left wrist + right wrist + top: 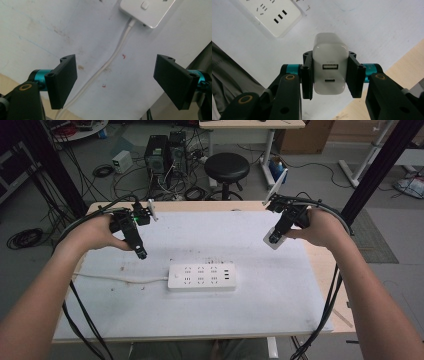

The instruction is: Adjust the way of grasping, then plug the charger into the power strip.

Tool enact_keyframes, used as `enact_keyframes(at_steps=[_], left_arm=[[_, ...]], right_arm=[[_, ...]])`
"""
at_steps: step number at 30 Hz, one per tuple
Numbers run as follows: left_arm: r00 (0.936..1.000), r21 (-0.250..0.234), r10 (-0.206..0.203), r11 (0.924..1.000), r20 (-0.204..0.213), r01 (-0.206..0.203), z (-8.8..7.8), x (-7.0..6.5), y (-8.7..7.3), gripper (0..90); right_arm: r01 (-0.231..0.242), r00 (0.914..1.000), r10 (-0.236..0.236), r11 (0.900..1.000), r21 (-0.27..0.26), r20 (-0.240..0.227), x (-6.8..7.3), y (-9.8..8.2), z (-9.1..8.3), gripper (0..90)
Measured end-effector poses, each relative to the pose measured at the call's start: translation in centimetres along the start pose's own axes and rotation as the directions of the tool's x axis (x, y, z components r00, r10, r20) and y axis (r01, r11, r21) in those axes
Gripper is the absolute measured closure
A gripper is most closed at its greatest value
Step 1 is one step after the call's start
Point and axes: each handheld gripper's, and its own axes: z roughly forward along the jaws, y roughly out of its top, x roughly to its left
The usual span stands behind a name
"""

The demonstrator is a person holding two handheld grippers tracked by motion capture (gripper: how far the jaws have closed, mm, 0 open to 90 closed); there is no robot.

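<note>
A white power strip (202,277) lies flat on the white desk (280,300), a bit in front of the middle. Its white cord (120,279) runs off toward 9 o'clock, to the left edge of the desk.

The left claw (141,254) hangs over the desk at about 10 o'clock from the power strip, near it but not touching. The left hand (102,232) holds it, tipped down. In the left gripper view its two black jaws stand wide apart with nothing between them — the cord (107,63) shows on the desk below, running up to the end of the power strip (147,10) at the top.

The right claw (274,238) is at about 2 o'clock from the power strip, held by the right hand (325,227). It has a white charger block (274,240) pinched in its jaws. In the right gripper view the jaws press on both sides of the charger block (329,62), and the block's back end faces the camera, with two small ports one above the other. A corner of the power strip (270,15) sits at about 11 o'clock from it, well apart.

Past the far edge of the desk, on the floor, stands a black stool (226,167) — beside it are dark computer boxes (165,152) and a tangle of cables.
</note>
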Motion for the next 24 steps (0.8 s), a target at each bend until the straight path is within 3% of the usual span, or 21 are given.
enact_keyframes(at_steps=[4,7,13,14,16,19,20,22,23,24], left_arm=[[0.9999,-0.011,-0.012,0.9999,0.006,0.012,0.1,0.3,-0.3,19.1],[0.9998,-0.028,0.002,0.9996,0.02,-0.002,0.1,0.0,-0.4,19.0],[0.9996,-0.055,0.027,0.9981,0.001,-0.027,-0.3,-0.4,-0.5,19.0],[0.9996,-0.079,0.025,0.9966,0.009,-0.024,-0.1,-0.6,-0.7,19.0],[0.9993,-0.092,0.03,0.9953,0.021,-0.028,0.3,-1.0,-1.0,19.0],[0.9994,-0.097,0.028,0.9949,0.02,-0.026,0.9,-1.3,-1.6,19.0],[0.9993,-0.094,0.031,0.9951,0.019,-0.029,1.0,-1.4,-1.7,19.0],[0.9993,-0.093,0.032,0.9952,0.019,-0.03,1.3,-1.6,-2.2,19.0],[0.9993,-0.095,0.035,0.9949,0.014,-0.034,1.4,-1.6,-2.4,19.0],[0.9994,-0.1,0.032,0.9945,0.015,-0.031,1.4,-1.7,-2.6,19.0]], right_arm=[[0.043,0.999,-0.042,0.999,0.022,-0.012,0.2,0.6,0.4,62.2],[0.065,0.9978,-0.064,0.998,0.014,-0.015,0.3,1.0,0.4,62.2],[0.099,0.9951,-0.099,0.995,0.001,-0.004,0.9,2.0,0.1,62.0],[0.121,0.9926,-0.121,0.993,-0.005,0.01,1.0,2.3,0.1,62.0],[0.215,0.9765,-0.215,0.977,0.006,0.008,2.0,3.4,0.9,62.0],[0.246,0.9691,-0.247,0.969,0.017,0.006,2.5,4.0,1.4,62.0],[0.291,0.9568,-0.291,0.957,0.011,0.011,3.1,4.9,2.1,62.0],[0.337,0.9414,-0.337,0.941,0.016,0.012,3.9,5.6,2.6,62.0],[0.374,0.9274,-0.374,0.927,0.015,0.017,4.5,6.2,3.1,62.0],[0.394,0.9189,-0.394,0.919,0.019,0.016,5.1,6.7,3.5,62.0]])
